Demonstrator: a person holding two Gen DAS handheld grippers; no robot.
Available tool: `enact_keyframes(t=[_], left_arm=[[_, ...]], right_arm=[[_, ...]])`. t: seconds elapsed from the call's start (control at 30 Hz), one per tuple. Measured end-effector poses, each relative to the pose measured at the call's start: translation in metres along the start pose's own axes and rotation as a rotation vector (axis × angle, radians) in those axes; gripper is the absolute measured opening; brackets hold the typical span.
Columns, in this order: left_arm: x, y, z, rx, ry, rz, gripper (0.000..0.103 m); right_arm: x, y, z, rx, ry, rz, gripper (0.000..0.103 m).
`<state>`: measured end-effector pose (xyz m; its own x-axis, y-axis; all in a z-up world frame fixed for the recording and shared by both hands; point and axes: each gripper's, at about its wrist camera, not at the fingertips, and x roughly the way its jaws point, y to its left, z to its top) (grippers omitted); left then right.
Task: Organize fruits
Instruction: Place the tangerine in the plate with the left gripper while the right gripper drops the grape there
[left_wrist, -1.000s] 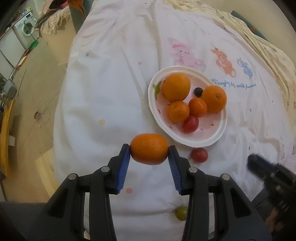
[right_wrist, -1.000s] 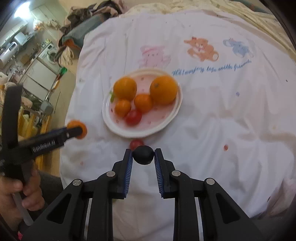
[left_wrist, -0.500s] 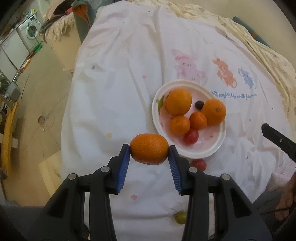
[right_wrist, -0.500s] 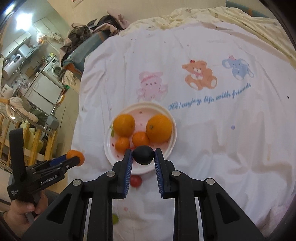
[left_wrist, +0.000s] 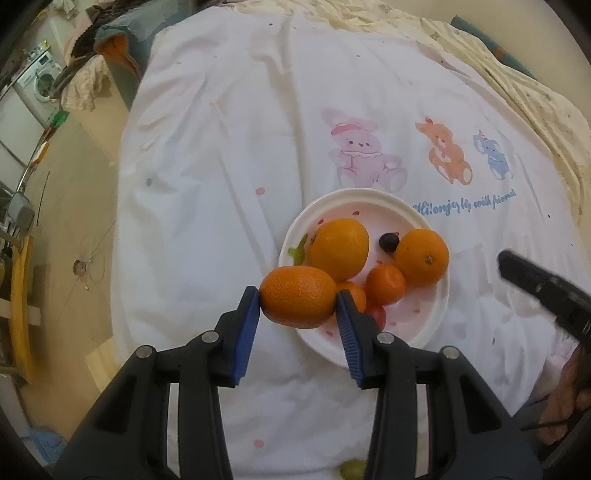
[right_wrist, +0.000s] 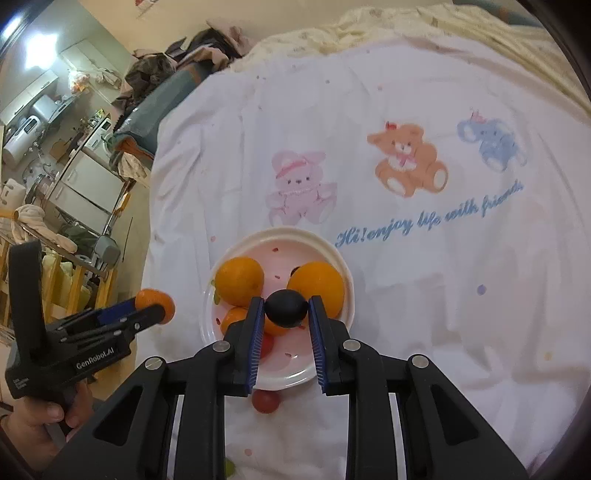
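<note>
Two grippers are mine, and both are clamped on fruit. My left gripper (left_wrist: 298, 308) has its ribbed blue pads (left_wrist: 248, 325) pressed on the two ends of an oval mandarin (left_wrist: 297, 297), the jaws only partly closed because the fruit fills the gap; its peel is dimpled and bright orange. It hangs over the near left rim of the plate. My right gripper (right_wrist: 286, 317) has its jaws nearly together, pinching a small dark grape (right_wrist: 287, 308), round, smooth and matte, held above the plate's middle.

Below them spreads a white bedsheet (right_wrist: 424, 295), soft and creased, printed with a pink rabbit, an orange bear, a blue elephant and a line of blue script. On it sits a round white plate (left_wrist: 369, 197) with a raised rim and small pink spots on its glossy face. The plate holds two large oranges (left_wrist: 423, 257), both round with pitted skin, one to the left and one to the right. In front of them lie two smaller mandarins (left_wrist: 385, 285), touching each other. A red cherry tomato (left_wrist: 376, 314), shiny, peeks out beside my left pad. A second dark grape (left_wrist: 389, 241) rests between the two oranges.

Off the plate, just beside its near rim, another cherry tomato (right_wrist: 265, 401) lies on the sheet. Nearer me, a green grape (left_wrist: 351, 469) shows between my left gripper's black arms.
</note>
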<state>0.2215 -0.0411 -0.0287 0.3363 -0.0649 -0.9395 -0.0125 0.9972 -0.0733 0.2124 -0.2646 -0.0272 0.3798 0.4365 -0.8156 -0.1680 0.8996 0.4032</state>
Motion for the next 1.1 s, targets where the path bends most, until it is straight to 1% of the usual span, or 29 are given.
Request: enact_keyframes(t=[0.1, 0.23, 0.3, 0.4, 0.5, 0.7, 1.0, 1.1], left_arm=[[0.012, -0.003, 0.004, 0.001, 0.005, -0.005, 0.038], [0.024, -0.007, 0.005, 0.022, -0.012, -0.016, 0.038], [0.031, -0.008, 0.004, 0.022, -0.009, -0.018, 0.038], [0.041, -0.005, 0.005, -0.006, -0.007, -0.050, 0.038], [0.047, -0.002, 0.004, -0.036, -0.014, -0.066, 0.038], [0.046, -0.004, 0.009, -0.039, -0.031, -0.068, 0.039], [0.045, -0.001, 0.009, -0.051, -0.025, -0.072, 0.039], [0.045, 0.000, 0.008, -0.051, -0.022, -0.073, 0.039]], right_arm=[[0.015, -0.004, -0.004, 0.004, 0.030, 0.000, 0.025], [0.030, -0.008, -0.011, 0.006, 0.070, -0.001, 0.025], [0.037, -0.009, -0.014, 0.008, 0.089, 0.001, 0.025], [0.050, -0.010, -0.020, 0.010, 0.126, -0.001, 0.026], [0.061, -0.009, -0.025, 0.001, 0.154, -0.011, 0.026], [0.070, -0.009, -0.026, -0.002, 0.179, -0.015, 0.026], [0.074, -0.010, -0.025, -0.002, 0.190, -0.014, 0.026], [0.075, -0.009, -0.025, -0.002, 0.190, -0.009, 0.028]])
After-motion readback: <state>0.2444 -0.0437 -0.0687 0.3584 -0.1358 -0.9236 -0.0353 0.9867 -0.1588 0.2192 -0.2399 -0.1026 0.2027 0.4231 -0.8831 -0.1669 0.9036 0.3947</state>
